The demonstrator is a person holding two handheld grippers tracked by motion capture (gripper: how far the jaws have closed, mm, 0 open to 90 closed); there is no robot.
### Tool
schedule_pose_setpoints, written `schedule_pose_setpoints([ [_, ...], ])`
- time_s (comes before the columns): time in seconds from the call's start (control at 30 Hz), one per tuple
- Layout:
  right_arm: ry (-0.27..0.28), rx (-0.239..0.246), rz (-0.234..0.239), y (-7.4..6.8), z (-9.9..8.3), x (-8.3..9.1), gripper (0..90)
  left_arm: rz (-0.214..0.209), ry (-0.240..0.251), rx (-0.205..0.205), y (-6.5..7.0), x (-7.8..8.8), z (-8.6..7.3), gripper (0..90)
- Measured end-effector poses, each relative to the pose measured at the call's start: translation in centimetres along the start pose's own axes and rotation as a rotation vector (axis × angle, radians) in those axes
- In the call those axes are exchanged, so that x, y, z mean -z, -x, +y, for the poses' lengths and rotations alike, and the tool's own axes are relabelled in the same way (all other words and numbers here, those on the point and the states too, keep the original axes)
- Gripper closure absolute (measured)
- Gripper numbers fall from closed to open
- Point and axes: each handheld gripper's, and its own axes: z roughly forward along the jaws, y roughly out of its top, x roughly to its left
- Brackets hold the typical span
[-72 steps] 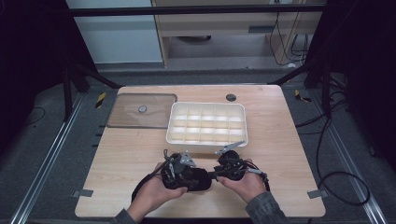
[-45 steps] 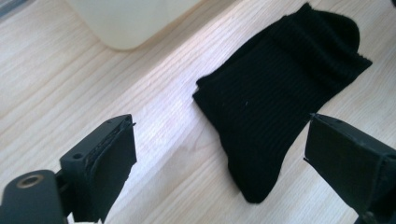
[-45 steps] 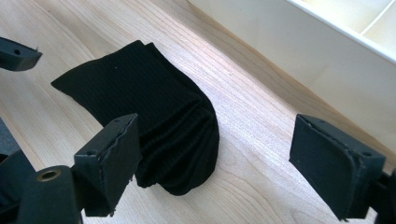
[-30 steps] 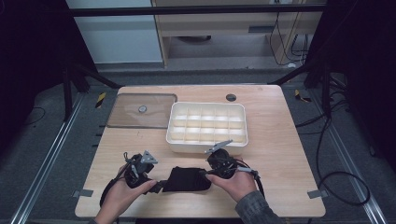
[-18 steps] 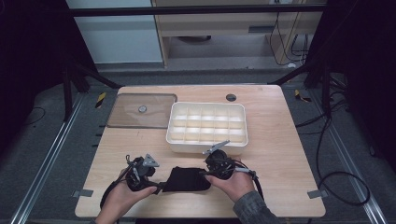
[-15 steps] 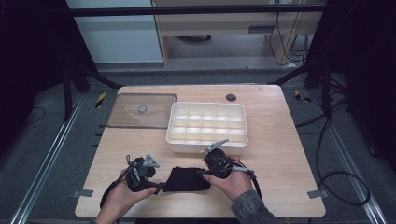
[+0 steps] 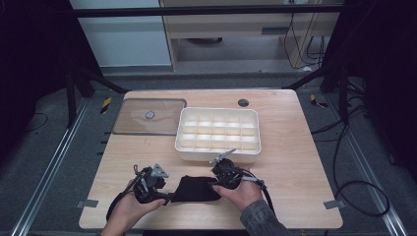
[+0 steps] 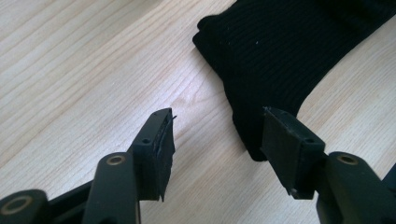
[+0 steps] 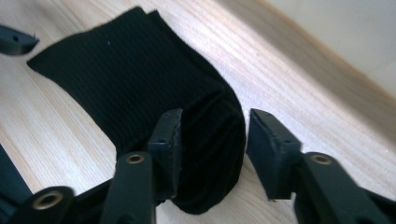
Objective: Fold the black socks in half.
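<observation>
Soft sock [image 7: 196, 189], both grippers closing in
Left gripper [image 8: 215, 140] and right gripper [image 9: 212, 147] open at its ends; limp knit, pinch the folded edges

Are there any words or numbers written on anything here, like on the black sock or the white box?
None can be read. The black sock, the white box, the clear lid and the wooden table show no letters, numbers or signs.
</observation>
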Motion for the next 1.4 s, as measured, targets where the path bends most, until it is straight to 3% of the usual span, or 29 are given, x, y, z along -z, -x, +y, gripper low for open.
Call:
schedule_pose_setpoints([
  [0.17,-0.011,0.003,0.006,0.1,-0.6,0.1,63.3,-0.011,0.015,0.001,0.1,0.1,0.2,46.3],
  [0.37,-0.03,0.015,0.03,0.1,-1.4,0.2,75.5,-0.036,-0.003,-0.004,0.7,-0.7,0.5,47.1],
  [0.5,-0.035,0.016,0.04,0.0,-1.6,0.1,79.2,-0.055,-0.022,-0.007,1.0,-1.5,0.6,47.1],
  [0.73,-0.044,0.037,0.054,-0.1,-1.8,0.1,82.3,-0.056,-0.043,0.0,1.0,-2.3,0.6,59.3],
  [1.1,-0.031,0.03,0.068,-0.2,-1.6,0.2,80.3,-0.083,-0.063,-0.009,0.7,-2.5,0.7,77.7],
  [1.17,0.002,0.026,0.063,-0.1,-1.2,0.6,70.8,-0.086,-0.06,-0.009,0.6,-2.5,0.7,79.1],
  [1.4,-0.013,0.029,0.053,-0.1,-0.8,0.7,63.3,-0.086,-0.058,-0.021,0.3,-2.3,0.8,80.3],
])
